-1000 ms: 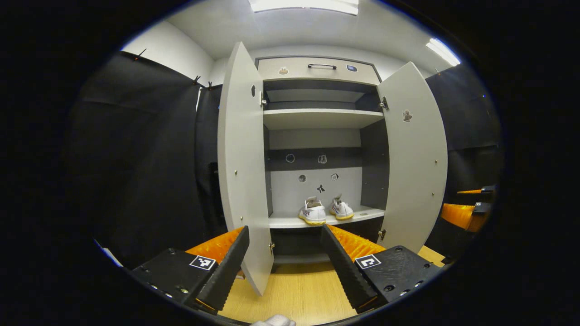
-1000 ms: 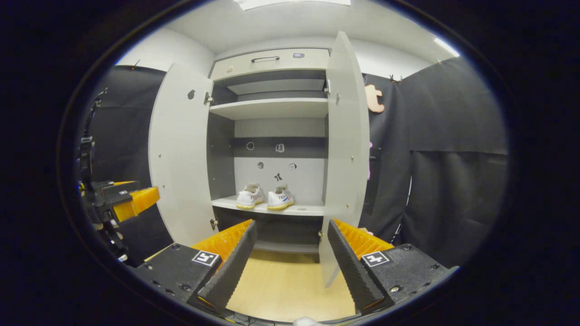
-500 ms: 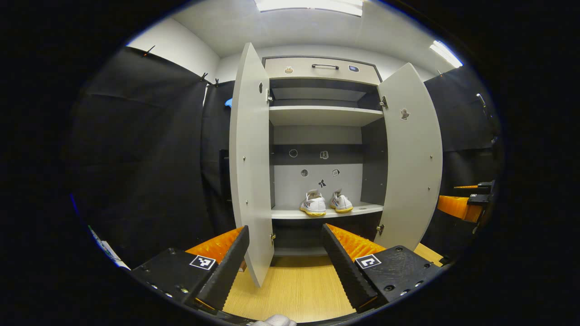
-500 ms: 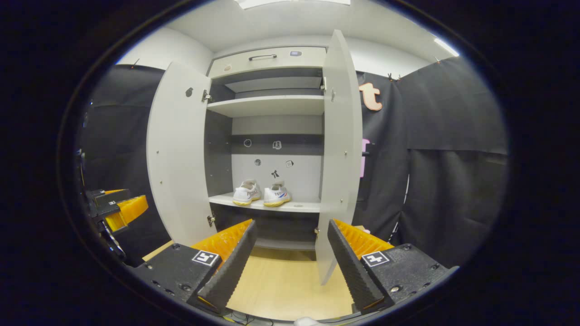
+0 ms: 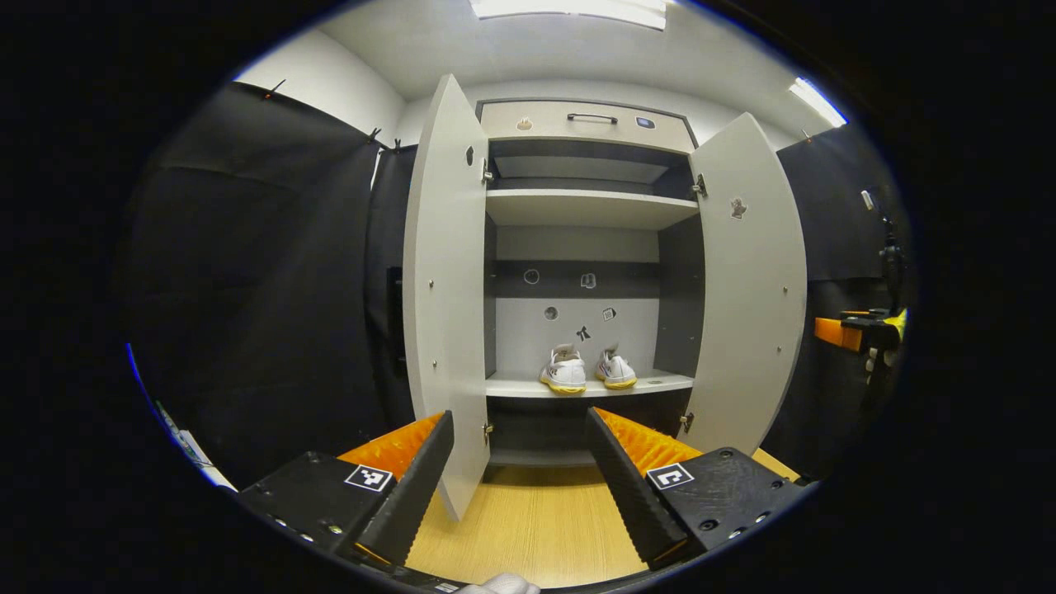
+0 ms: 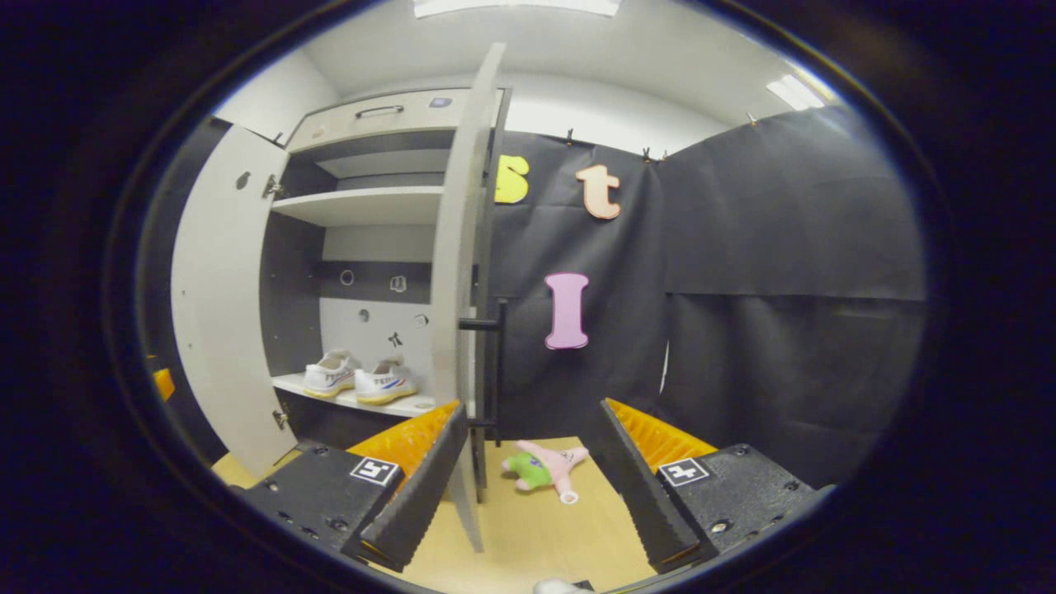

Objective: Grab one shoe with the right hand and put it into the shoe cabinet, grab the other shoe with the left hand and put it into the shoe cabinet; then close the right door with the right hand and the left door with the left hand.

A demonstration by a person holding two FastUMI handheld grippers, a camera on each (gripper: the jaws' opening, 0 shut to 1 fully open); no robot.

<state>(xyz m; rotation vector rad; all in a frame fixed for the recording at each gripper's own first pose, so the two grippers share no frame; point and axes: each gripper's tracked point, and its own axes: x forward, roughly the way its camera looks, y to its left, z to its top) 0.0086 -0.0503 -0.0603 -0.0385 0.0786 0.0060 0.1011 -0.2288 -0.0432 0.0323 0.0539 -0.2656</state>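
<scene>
Swinging to the right over the last second, my right tongs (image 6: 520, 462) now look along the edge of the right door (image 6: 462, 272) instead of straight into the cabinet. Their fingers stand apart, holding nothing, with the door's lower edge between them. My left tongs (image 5: 520, 462) are also spread wide and empty, facing the cabinet from well back, with the left door (image 5: 441, 289) just above the left finger.

Outward from the right tongs, a black handle (image 6: 495, 363) runs down the outer face of the right door. Beyond it, a small pink and green plush toy (image 6: 544, 470) lies on the wooden floor (image 6: 544, 536).

Both white shoes (image 5: 587, 370) sit side by side on the lower shelf (image 5: 528, 385), so I judge the 2 doors are all that is left. Both doors stand wide open.

Risks: if I push the right door near its hinge, it may barely swing. If I push fast, it could bounce back open. The toy lies near the door's foot, and I cannot tell whether the door would clear it.
</scene>
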